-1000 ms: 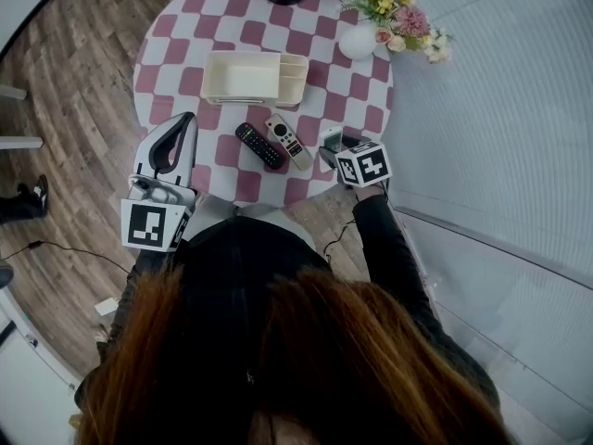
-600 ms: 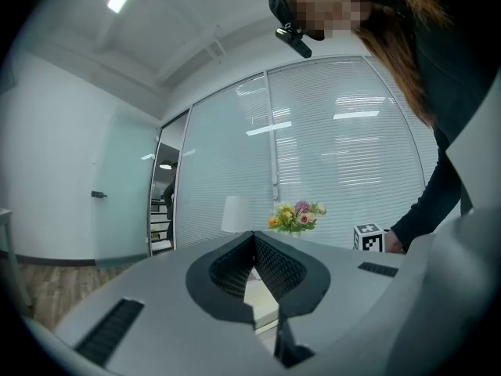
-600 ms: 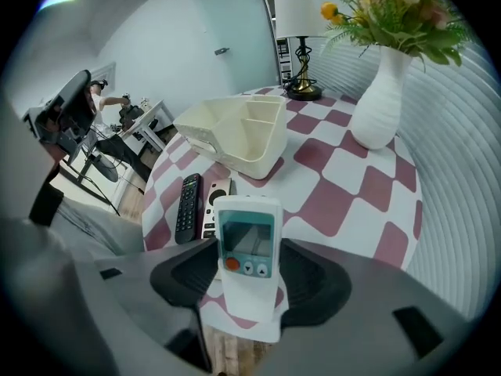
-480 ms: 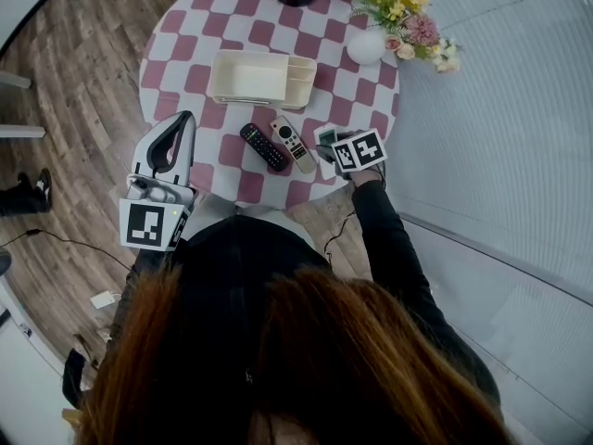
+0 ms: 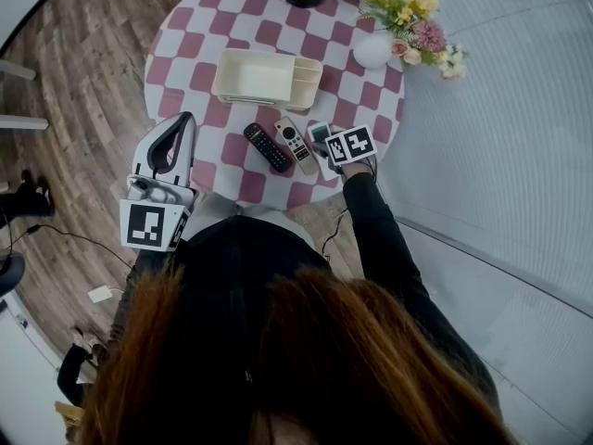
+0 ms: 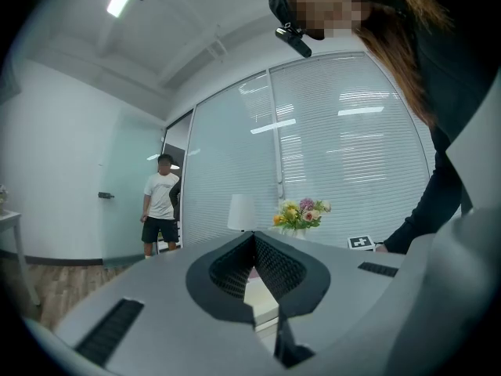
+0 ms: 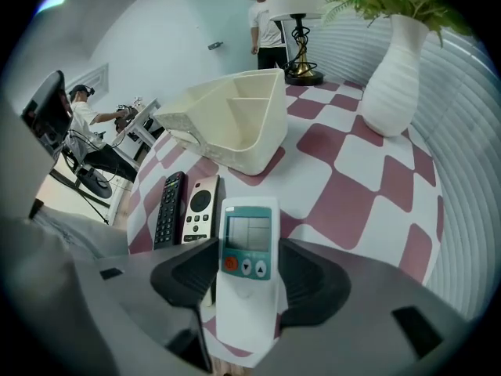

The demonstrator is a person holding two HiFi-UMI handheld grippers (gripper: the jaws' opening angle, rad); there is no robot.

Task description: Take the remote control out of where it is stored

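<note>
**Fig.** R gripper (image 7: 249, 271) pinched the white AC remote (image 7: 247, 241) over the table's (image 7: 344, 171) near-right edge; L gripper (image 6: 254, 269) pressed together, empty.
Best lowered flat, just right of the silver remote (image 7: 201, 210), w/o overlap, before release.

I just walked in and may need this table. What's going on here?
A person at the checkered table works with two handheld grippers. The right gripper is shut on a white remote with a small screen, near the table's edge. A black remote and a silver remote lie side by side next to it. The cream tray behind them looks empty. The left gripper is shut on nothing, held off to the side.
</note>
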